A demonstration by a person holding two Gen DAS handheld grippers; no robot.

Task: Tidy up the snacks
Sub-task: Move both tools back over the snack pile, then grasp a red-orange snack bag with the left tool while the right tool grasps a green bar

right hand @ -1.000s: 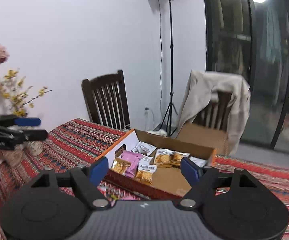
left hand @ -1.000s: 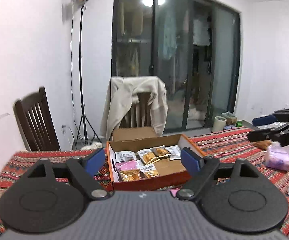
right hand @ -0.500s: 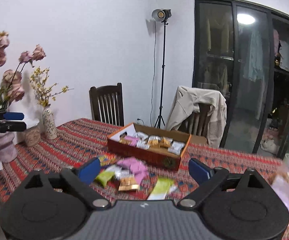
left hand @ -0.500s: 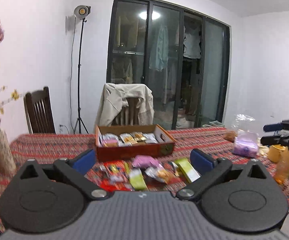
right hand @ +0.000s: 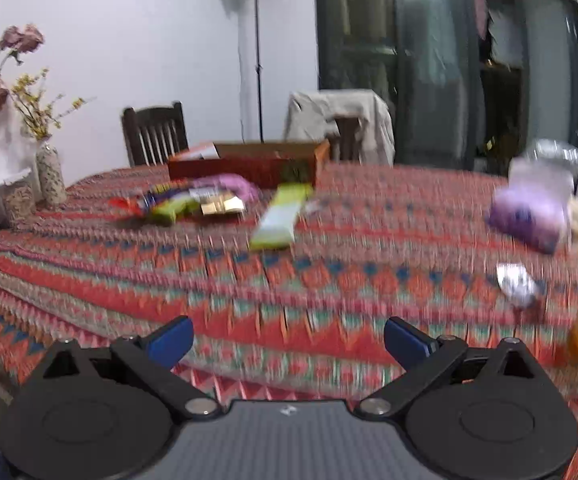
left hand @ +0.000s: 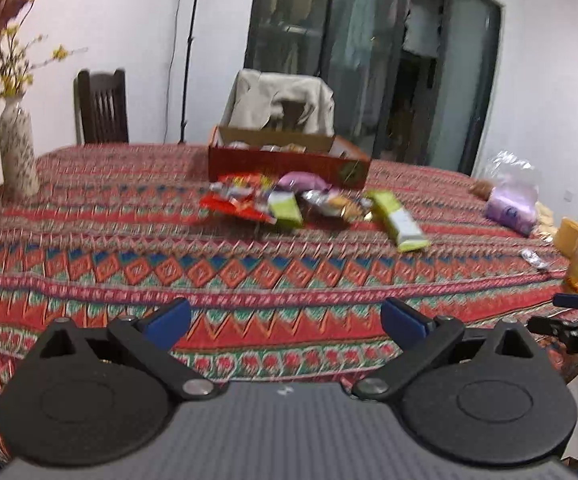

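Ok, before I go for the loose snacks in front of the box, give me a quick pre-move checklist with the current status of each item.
1. Left claw empty, jaws wide: ok; they have just been opening, nothing between them.
2. Right claw empty, jaws wide: ok; also just been opening, nothing between them.
3. Loose snack pile in view on the tablecloth, in front of the cardboard box: ok.
4. Green packet lying apart from the pile, easy to single out: ok.
5. Free room inside the box: cannot tell, only its front wall and rim show.
6. View sharp enough to aim: not ok, right wrist view is motion-blurred.
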